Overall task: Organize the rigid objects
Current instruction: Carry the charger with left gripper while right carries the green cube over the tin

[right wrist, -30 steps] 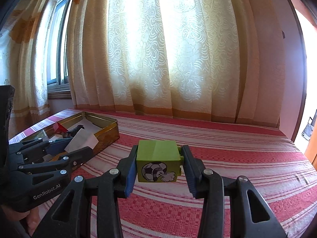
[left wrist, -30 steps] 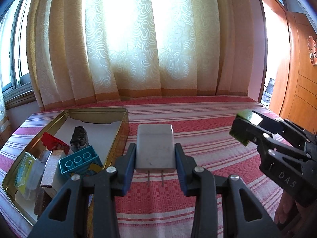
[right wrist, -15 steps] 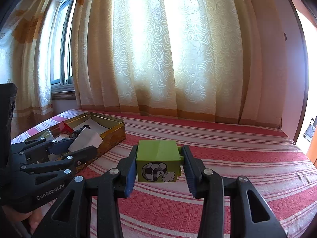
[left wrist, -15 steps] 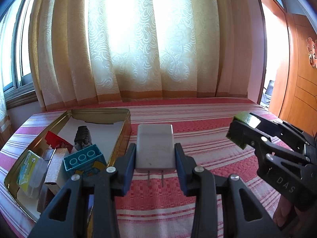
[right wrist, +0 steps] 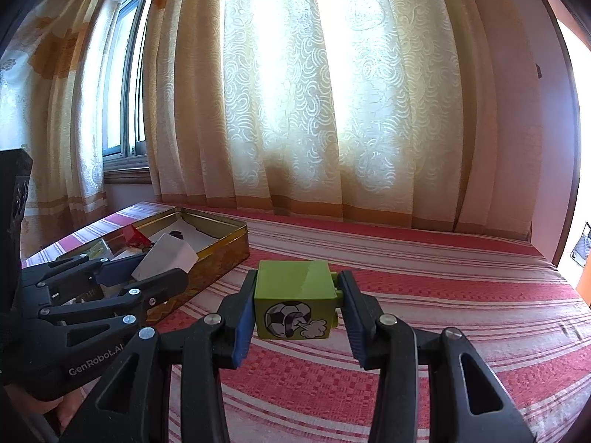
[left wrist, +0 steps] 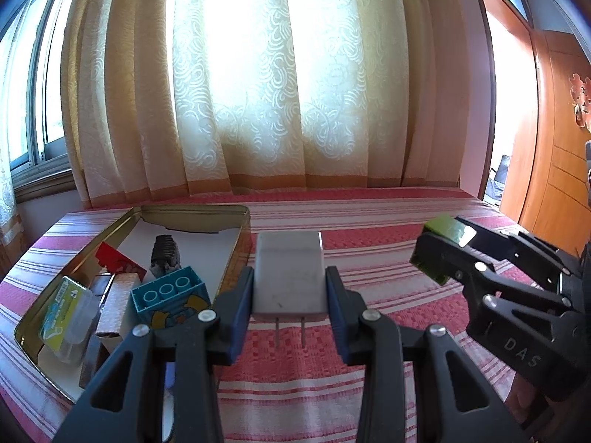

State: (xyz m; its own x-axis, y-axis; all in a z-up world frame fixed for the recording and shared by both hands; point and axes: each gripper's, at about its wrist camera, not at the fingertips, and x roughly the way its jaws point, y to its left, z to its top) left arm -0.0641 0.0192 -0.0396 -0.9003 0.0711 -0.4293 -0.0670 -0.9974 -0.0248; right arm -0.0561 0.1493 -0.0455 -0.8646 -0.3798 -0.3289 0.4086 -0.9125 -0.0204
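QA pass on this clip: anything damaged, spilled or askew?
Nothing spilled. The paper liner in the tin has a ragged torn edge. The charger and green block sit squarely in their grippers.

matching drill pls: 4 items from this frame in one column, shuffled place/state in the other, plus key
1. white charger
2. green block
3. blue brick
4. gold tin

A. lying inside the tin
B. clamped in right gripper
C. sits open on the striped cloth
D. clamped in left gripper, prongs toward camera

Pairs: 1-D, 2-B, 3-A, 4-C
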